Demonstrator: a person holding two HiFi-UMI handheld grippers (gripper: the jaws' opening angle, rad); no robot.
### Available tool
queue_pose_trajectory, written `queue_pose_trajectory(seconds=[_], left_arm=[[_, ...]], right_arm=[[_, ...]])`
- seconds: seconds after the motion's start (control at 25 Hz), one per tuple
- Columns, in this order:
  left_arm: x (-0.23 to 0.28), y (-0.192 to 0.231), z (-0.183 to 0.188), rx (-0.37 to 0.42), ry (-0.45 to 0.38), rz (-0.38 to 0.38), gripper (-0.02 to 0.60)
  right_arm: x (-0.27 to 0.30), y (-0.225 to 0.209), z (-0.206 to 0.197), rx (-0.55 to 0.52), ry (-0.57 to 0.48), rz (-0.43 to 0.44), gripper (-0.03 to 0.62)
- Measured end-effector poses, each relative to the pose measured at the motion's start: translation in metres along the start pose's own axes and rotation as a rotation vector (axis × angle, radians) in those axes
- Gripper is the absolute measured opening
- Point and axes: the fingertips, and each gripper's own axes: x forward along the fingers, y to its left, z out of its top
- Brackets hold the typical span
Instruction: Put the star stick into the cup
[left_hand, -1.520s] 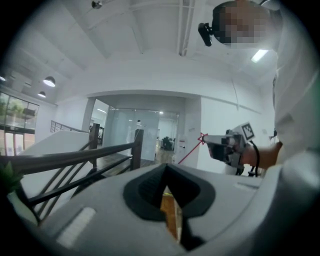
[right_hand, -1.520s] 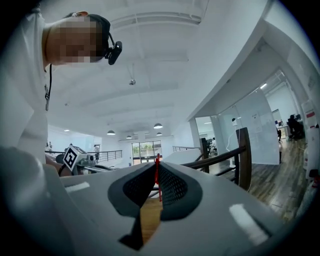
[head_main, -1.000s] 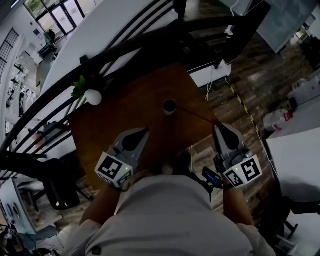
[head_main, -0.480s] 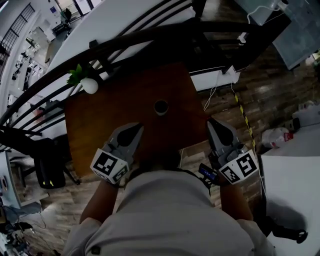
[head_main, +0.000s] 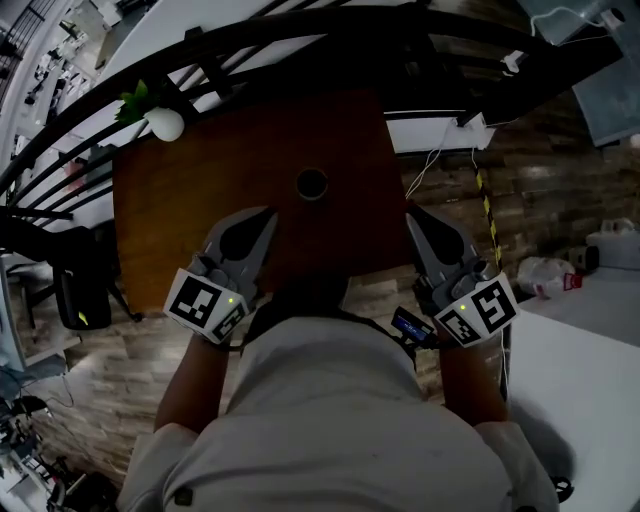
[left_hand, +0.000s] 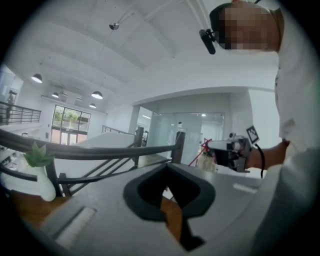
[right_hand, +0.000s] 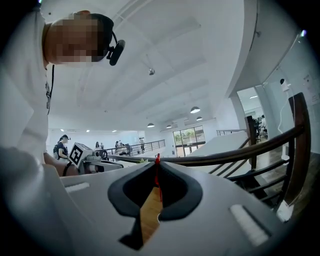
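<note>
Wooden plank floor surrounds a brown desk (head_main: 180, 230) in the head view, and a black railing (head_main: 300, 40) runs behind it. Near the middle of the desk stands the cup (head_main: 312, 184); its inside is dark and I cannot tell what it holds. At the far left corner a white vase (head_main: 166, 124) holds a green plant (head_main: 135, 100). The left gripper (head_main: 268, 212) and the right gripper (head_main: 410, 210) hover at the near edge of the desk, one on each side of the cup and apart from it. In the left gripper view the jaws are closed together with nothing between them, and the vase (left_hand: 42, 186) with its leaves stands at the left. In the right gripper view the jaws are pressed on a thin red star stick (right_hand: 158, 175), which runs up between them and shows just above their tips. The stick is not in the cup.
</note>
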Motion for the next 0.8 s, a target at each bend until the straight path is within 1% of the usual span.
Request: queue_pose_trajectory(seconds=[0.2,0.36,0.6,0.8], left_arm=[[0.014,0.028,-0.016,-0.035,0.035,0.007,0.003],[0.028,0.051,-0.028,-0.078,0.047,0.009,0.003],[0.051,0.078,-0.05,-0.099,0.085,-0.031,0.003],[0.064,0.096,-0.07,-0.126,0.116,-0.046,0.003]], right_arm=[[0.027,-0.017,-0.016,0.024,0.045,0.004,0.023],[0.052,-0.028,-0.03,0.034,0.075,0.006,0.023],[0.084,-0.043,-0.053,0.06,0.103,-0.015,0.023],[0.1,-0.055,-0.074,0.076,0.13,-0.032,0.023]])
